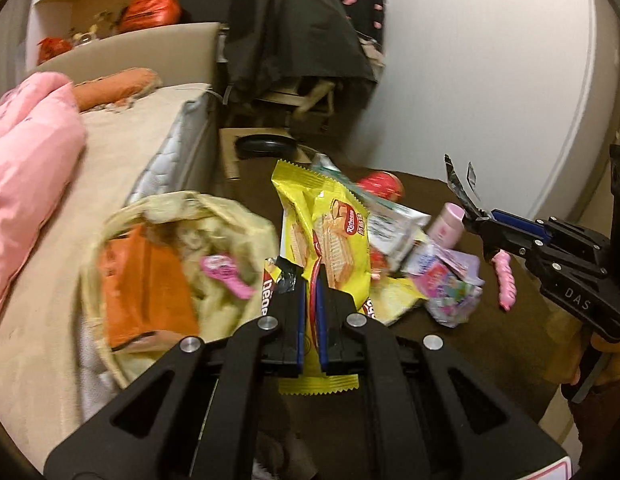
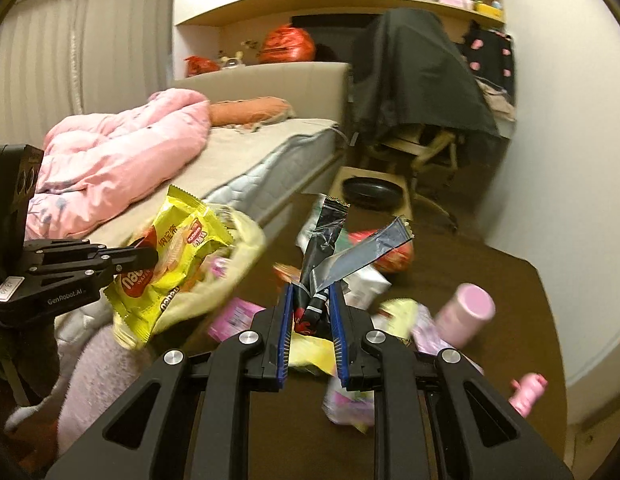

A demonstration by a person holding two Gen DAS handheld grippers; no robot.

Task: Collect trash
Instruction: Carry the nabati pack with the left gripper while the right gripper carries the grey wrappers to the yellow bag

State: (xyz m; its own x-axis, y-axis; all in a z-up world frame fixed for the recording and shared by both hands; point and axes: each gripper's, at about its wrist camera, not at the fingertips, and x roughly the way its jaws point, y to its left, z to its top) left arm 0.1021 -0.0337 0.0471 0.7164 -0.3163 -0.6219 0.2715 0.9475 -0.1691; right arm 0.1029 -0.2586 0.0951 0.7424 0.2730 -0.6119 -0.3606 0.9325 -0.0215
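Note:
My left gripper (image 1: 310, 280) is shut on a yellow wafer wrapper (image 1: 330, 220), held up beside a yellow-lined basket (image 1: 181, 220) that holds an orange packet and a pink wrapper. From the right wrist view the same wrapper (image 2: 177, 248) hangs over the basket (image 2: 245, 248). My right gripper (image 2: 314, 300) is shut on black and silver wrappers (image 2: 330, 248); it shows at the right of the left wrist view (image 1: 472, 216). More wrappers (image 1: 442, 280) and a pink bottle (image 2: 466, 312) lie on the brown table (image 2: 510, 280).
A bed with a pink quilt (image 2: 109, 156) stands to the left. A chair draped in dark cloth (image 2: 422, 76) and a black round object (image 2: 370, 192) on a box are behind the table. A pink twisted item (image 1: 506, 280) lies near the table's right edge.

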